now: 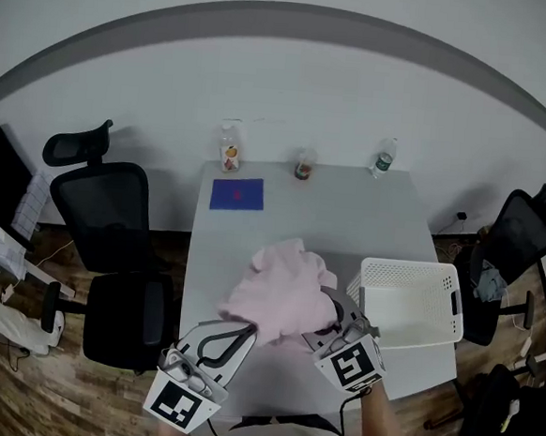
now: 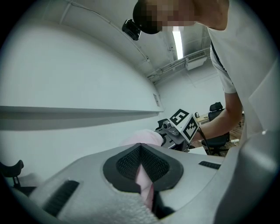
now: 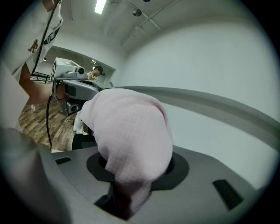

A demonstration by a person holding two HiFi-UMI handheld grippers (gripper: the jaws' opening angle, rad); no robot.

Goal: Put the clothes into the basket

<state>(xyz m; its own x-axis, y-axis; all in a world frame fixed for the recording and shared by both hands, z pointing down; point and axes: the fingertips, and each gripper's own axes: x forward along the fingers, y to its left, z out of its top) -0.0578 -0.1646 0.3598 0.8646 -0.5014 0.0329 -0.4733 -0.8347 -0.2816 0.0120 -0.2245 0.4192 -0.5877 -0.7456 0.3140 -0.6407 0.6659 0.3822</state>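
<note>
A pale pink garment (image 1: 284, 288) hangs bunched above the grey table (image 1: 282, 222), held between both grippers. My left gripper (image 1: 245, 331) is shut on its near left edge; in the left gripper view a strip of the pink garment (image 2: 143, 183) is pinched between the dark pads. My right gripper (image 1: 329, 322) is shut on the right side; a thick fold of the garment (image 3: 131, 140) bulges out of its jaws. The white slatted basket (image 1: 406, 303) stands on the table just right of the garment, and no clothes show inside it.
A blue cloth (image 1: 237, 194) lies at the table's far left. Two bottles (image 1: 229, 148) (image 1: 383, 158) and a small jar (image 1: 304, 164) stand along the far edge. Black office chairs (image 1: 111, 237) (image 1: 515, 250) flank the table on both sides.
</note>
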